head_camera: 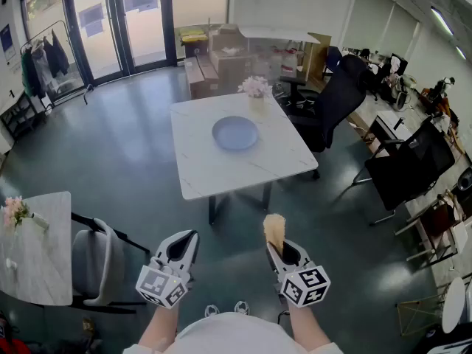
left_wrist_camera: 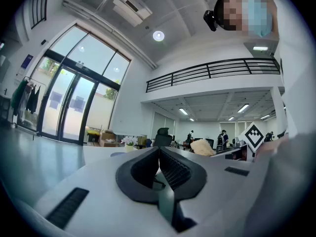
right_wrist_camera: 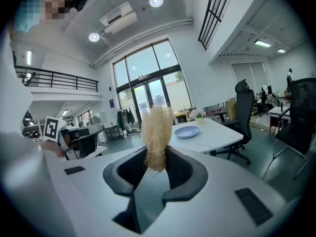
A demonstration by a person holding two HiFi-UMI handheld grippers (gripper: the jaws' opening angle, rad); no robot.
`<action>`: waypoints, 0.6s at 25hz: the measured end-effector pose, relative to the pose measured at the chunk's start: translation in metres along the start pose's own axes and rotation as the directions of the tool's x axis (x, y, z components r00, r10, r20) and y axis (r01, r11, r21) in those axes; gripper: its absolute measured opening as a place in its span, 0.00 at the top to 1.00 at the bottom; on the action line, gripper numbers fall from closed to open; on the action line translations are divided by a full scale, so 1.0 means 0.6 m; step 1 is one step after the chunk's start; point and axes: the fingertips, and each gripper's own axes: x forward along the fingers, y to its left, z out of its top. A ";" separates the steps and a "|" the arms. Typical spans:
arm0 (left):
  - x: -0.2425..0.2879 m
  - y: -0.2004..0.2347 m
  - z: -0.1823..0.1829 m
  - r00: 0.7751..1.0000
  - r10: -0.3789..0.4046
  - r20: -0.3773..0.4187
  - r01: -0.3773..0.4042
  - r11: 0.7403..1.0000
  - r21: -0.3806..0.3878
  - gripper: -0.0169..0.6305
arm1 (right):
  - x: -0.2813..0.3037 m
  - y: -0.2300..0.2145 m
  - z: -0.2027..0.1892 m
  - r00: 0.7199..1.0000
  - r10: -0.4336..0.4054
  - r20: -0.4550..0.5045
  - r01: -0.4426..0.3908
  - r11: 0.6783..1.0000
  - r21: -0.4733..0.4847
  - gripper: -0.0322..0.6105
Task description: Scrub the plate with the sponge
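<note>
bright daylight from glass doors (head_camera: 122, 21), fisheye-warped edges, sharp

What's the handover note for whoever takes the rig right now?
Left gripper: shut, empty, held level in front of the person.
Right gripper: shut on the sponge, which sticks up out of it.
Plate: lies on the white table across the floor, well ahead of both grippers, untouched.
Done: sponge in hand.
Left: walk to the table, maybe steady the plate with the left gripper, scrub it with the sponge.
</note>
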 end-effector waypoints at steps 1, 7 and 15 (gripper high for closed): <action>-0.003 -0.001 -0.002 1.000 -0.002 0.000 0.002 1.000 0.001 0.92 | -0.002 0.002 -0.003 1.000 -0.002 0.000 0.002 1.000 0.001 0.77; -0.011 -0.004 -0.004 1.000 -0.003 0.001 0.003 1.000 0.001 0.92 | -0.010 0.007 -0.007 1.000 -0.002 0.002 0.002 1.000 0.009 0.77; -0.010 -0.012 -0.008 1.000 0.016 0.005 -0.016 1.000 -0.008 0.92 | -0.015 -0.001 -0.003 0.999 0.029 0.014 -0.029 0.999 0.033 0.77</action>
